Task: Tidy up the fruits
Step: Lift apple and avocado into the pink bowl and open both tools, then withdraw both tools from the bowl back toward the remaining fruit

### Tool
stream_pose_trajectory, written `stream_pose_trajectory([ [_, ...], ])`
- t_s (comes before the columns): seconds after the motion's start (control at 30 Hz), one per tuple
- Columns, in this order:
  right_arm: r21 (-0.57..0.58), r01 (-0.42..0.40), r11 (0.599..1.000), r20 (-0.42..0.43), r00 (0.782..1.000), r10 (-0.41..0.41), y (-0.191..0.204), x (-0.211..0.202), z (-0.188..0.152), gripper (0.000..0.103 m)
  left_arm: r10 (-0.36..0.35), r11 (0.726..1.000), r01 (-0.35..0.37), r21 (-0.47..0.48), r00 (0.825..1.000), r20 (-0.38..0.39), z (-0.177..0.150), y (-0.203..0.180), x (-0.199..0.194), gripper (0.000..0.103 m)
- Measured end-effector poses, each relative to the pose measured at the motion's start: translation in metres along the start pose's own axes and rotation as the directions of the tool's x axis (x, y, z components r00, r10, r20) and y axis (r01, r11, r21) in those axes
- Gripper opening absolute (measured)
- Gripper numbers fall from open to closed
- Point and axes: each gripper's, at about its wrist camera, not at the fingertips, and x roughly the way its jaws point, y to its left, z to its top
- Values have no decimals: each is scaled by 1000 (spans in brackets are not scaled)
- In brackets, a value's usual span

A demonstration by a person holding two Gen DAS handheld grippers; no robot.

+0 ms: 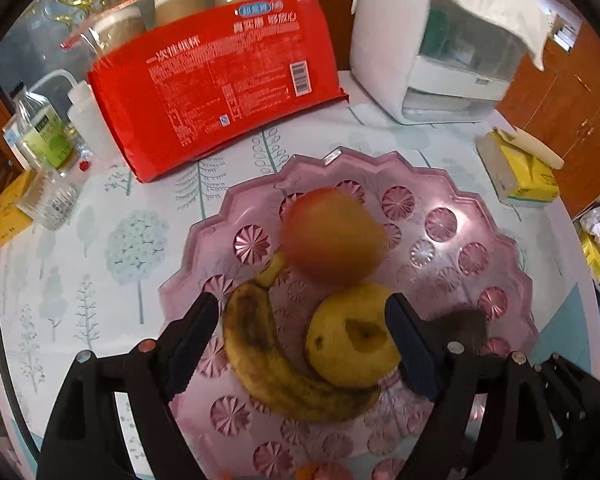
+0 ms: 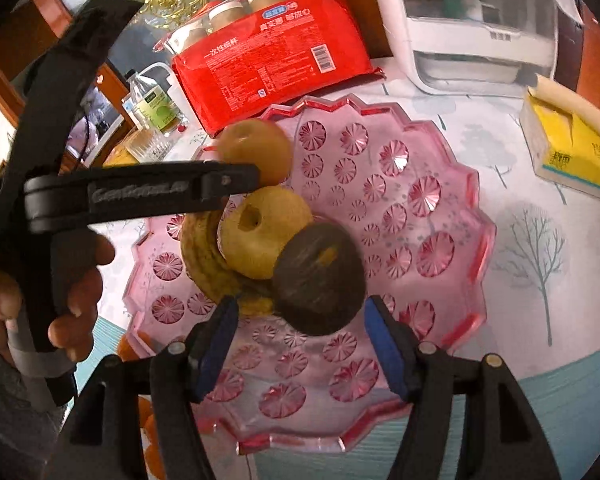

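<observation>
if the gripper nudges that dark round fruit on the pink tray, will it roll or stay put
The dark round fruit looks rounded with no flat side, so it probably rolls. The yellow apple touching it may block one direction. The pink tray looks glossy and probably gives little grip, though its raised rim should contain it.
</observation>
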Motion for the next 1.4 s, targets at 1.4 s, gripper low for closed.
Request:
stream_pose_trajectory([
  [1.4, 56, 137, 989, 265, 953, -147, 99, -137, -62, 68, 8, 976, 41, -213, 974, 226, -201, 91, -218, 85],
])
